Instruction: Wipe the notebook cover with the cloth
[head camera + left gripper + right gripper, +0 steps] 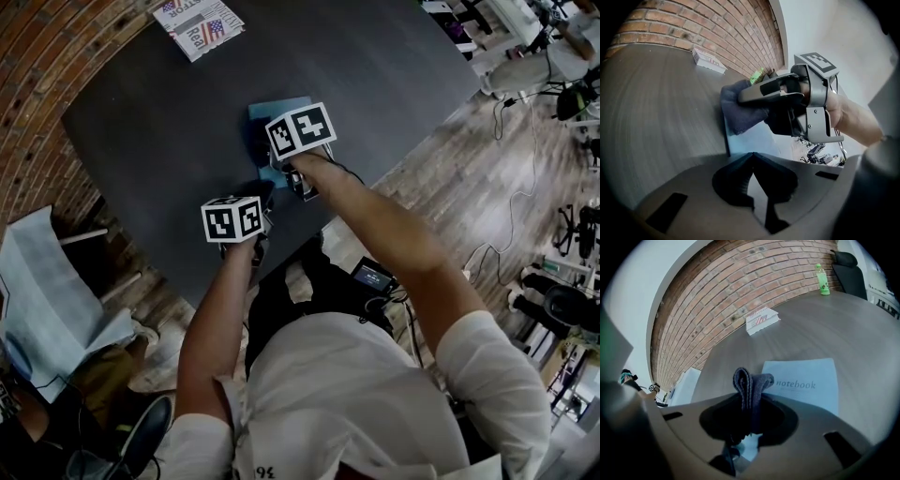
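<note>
Here, beside the pinched cloth [749,380], the cover [808,380] reads "notebook".

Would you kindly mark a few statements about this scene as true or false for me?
1. The right gripper grips the folded grey cloth. True.
2. The notebook has a red cover. False: its cover is light blue.
3. The left gripper has its jaws wide apart. False: its jaws are together.
4. A green bottle stands on the table. True.
</note>
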